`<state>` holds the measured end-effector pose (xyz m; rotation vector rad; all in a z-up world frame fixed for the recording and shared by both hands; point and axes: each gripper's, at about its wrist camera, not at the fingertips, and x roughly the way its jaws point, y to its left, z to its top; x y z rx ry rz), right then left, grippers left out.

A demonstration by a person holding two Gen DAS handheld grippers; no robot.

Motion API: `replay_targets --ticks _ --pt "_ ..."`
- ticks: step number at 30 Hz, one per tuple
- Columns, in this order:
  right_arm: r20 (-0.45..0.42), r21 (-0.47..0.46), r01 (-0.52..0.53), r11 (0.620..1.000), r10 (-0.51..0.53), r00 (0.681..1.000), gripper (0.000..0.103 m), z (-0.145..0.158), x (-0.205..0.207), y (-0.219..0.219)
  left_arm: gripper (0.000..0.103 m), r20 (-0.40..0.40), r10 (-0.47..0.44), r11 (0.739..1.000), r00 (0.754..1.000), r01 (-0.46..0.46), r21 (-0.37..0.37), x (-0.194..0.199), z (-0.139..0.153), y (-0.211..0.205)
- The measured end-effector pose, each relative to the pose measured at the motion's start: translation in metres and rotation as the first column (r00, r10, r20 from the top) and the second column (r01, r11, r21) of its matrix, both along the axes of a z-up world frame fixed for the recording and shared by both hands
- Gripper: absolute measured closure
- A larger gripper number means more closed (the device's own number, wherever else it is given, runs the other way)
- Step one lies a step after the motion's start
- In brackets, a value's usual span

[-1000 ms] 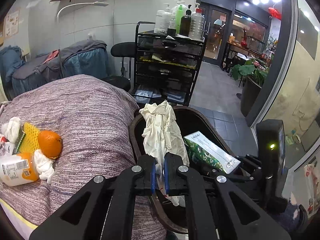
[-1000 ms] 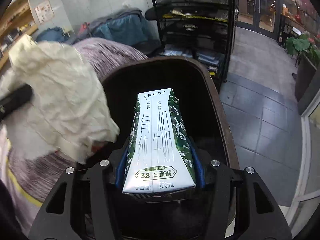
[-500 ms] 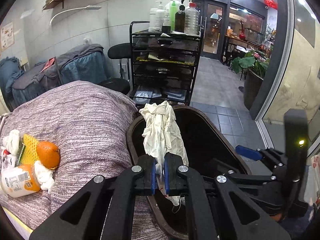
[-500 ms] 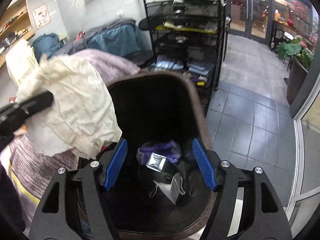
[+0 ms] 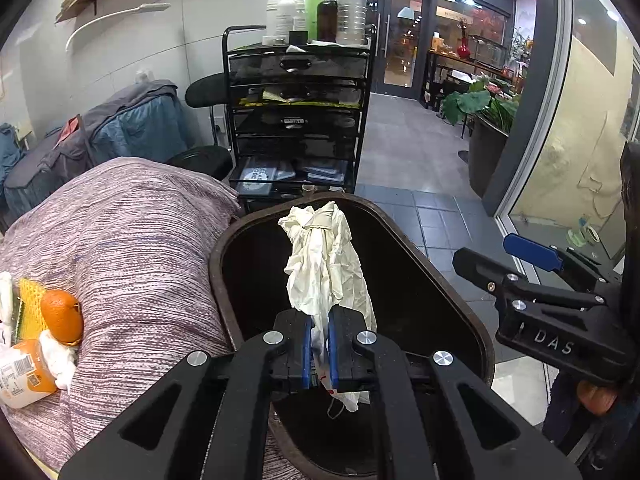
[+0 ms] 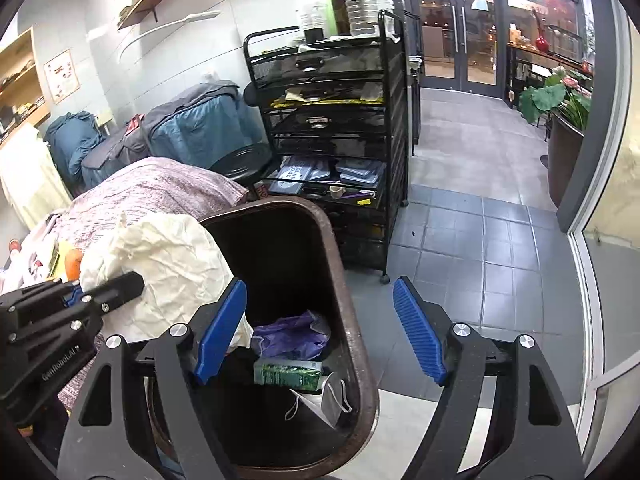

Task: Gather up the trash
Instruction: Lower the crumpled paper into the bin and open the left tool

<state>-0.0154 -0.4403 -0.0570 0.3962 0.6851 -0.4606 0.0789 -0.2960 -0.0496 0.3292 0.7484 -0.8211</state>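
Over on the left, an orange (image 5: pixel 61 314), a plastic bottle (image 5: pixel 22 372) and white tissue wads (image 5: pixel 60 360) lie on the purple striped blanket (image 5: pixel 132 248), not yet collected. Beside it, the left gripper (image 5: pixel 319 350) is clenched on a crumpled cream cloth (image 5: pixel 326 264), which hangs over the mouth of the brown trash bin (image 5: pixel 448 280). Inside the bin lie a green milk carton (image 6: pixel 288 374), a purple bag (image 6: pixel 296 334) and a face mask (image 6: pixel 320 396). On the right, the right gripper (image 6: pixel 320 332) is spread wide and holds nothing. I judge the job partway done.
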Motion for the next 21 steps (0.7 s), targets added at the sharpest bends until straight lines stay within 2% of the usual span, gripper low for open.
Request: replay_targets --ticks 3,4,6,7,8,14,21 --pt "0.003 0.004 0.009 1.0 -0.009 1.0 0.027 0.001 -0.002 -0.002 0.096 -0.001 -0.013 1.0 1.0 0.013 0.008 -0.001 -0.003 -0.001" --pt "0.004 0.005 0.011 1.0 -0.011 1.0 0.027 0.001 -0.002 -0.002 0.092 0.002 -0.017 1.0 1.0 0.017 0.015 -0.001 -0.004 -0.002" --pt "0.006 0.007 0.013 1.0 -0.013 1.0 0.025 0.001 -0.001 -0.003 0.075 0.009 -0.025 0.999 1.0 0.025 0.023 -0.003 -0.005 -0.004" --pt "0.006 0.008 0.014 1.0 -0.014 1.0 0.025 0.001 -0.001 -0.004 0.053 0.012 -0.028 0.999 1.0 0.027 0.022 -0.005 -0.005 -0.004" --pt "0.007 0.01 0.015 1.0 -0.015 1.0 0.025 0.001 -0.001 -0.004 0.037 0.021 -0.031 0.999 0.999 0.031 0.012 -0.006 -0.004 -0.003" --pt "0.008 0.01 0.027 1.0 -0.027 1.0 0.025 0.001 -0.002 -0.007 0.024 0.07 -0.04 0.999 0.997 0.04 0.01 -0.012 -0.001 -0.002" --pt "0.024 0.027 0.02 0.999 -0.02 0.999 0.024 0.002 -0.002 -0.007 0.013 0.142 -0.014 0.999 0.99 0.018 -0.033 -0.021 0.019 0.011"
